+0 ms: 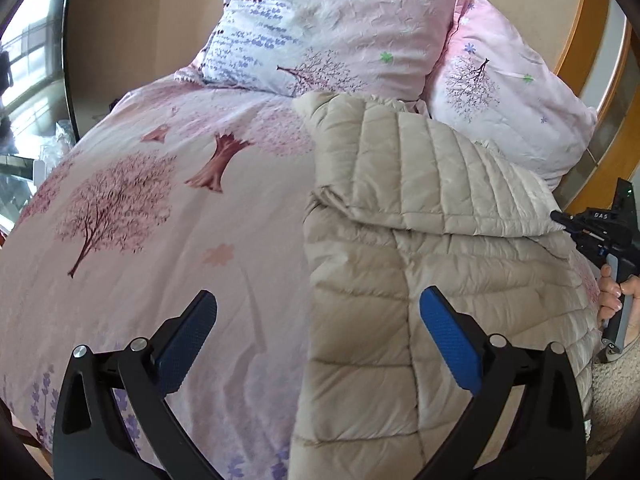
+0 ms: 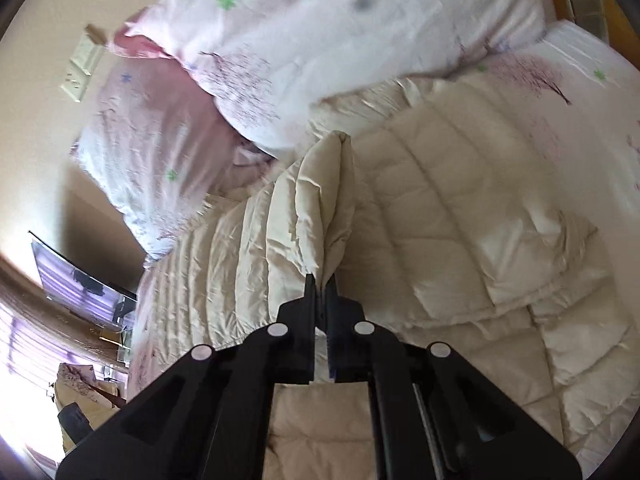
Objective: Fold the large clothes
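A beige quilted down jacket [image 1: 420, 240] lies on the pink bed, its upper part folded over the lower part. My left gripper [image 1: 318, 336] is open and empty, its blue pads [image 1: 448, 344] hovering over the jacket's left edge near the hem. My right gripper [image 2: 320, 280] is shut on a pinched fold of the jacket [image 2: 320, 200] and holds that fabric lifted above the rest. The right gripper also shows in the left wrist view [image 1: 560, 218] at the jacket's right edge, with the hand below it.
The bed cover [image 1: 160, 220] is pink with tree prints. Two matching pillows [image 1: 328, 28] [image 1: 508, 96] stand at the head, just behind the jacket. A wooden frame [image 1: 580, 40] runs at the right. A window [image 1: 24, 80] lies to the left.
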`<state>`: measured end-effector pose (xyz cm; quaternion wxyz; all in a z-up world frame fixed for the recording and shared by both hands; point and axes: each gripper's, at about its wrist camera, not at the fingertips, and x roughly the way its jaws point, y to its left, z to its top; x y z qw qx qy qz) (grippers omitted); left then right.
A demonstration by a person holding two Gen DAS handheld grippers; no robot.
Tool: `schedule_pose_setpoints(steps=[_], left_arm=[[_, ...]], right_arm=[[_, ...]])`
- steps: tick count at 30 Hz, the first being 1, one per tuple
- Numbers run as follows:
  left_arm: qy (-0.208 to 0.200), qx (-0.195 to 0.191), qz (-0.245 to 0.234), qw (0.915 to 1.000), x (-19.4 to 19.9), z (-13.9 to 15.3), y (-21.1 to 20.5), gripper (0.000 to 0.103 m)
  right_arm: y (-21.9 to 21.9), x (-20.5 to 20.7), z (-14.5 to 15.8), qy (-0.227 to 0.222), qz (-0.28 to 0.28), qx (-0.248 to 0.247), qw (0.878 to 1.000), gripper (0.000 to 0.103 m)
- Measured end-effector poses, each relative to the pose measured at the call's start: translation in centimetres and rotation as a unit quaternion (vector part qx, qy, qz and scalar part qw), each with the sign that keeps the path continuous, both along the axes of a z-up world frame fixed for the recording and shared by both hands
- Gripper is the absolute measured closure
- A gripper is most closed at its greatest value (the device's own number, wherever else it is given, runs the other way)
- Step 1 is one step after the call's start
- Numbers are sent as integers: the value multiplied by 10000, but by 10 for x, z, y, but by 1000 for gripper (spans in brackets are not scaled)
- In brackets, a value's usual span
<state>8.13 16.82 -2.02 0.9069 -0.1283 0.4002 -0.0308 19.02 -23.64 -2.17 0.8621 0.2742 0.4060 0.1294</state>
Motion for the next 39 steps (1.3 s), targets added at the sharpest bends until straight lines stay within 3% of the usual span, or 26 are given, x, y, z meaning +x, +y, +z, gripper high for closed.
schedule_pose_setpoints(steps=[6,10,12,15,19,24,28,33,37,39], left_arm=[[265,-348,-57,9990,-8,-12,9,1],[151,-352,-128,9992,-20,-12,10,1],[74,-353,-165,9992,-26,-10,11,1],[2,-378,-288,9989,-40,-8,13,1],[-3,-628,-509,9967,-53,-8,18,8],[139,-1104,-695,9914,-65,-17,21,15],[244,-1342,-717,9881,-74,-24,22,17],[259,-1577,-891,9831,-85,-27,19,21],[332,-1971,-1142,9731,-98,-32,12,27],[337,-2069,-1188,9705,-104,-33,10,28]], right_arm=[[-1,9,-28,513,-126,-209,9984,98],[4,15,-37,725,8,-448,9964,94],[0,9,-31,665,153,-444,9967,81],[-13,-13,-14,410,314,-414,9978,45],[-47,-50,-1,183,480,-289,9983,32],[-118,-107,-8,254,208,-233,9992,31],[-169,-149,-32,598,39,-38,9982,31],[-193,-180,-58,847,177,198,9961,33],[-194,-195,-71,916,491,514,9933,38],[-192,-204,-77,1021,790,883,9877,39]])
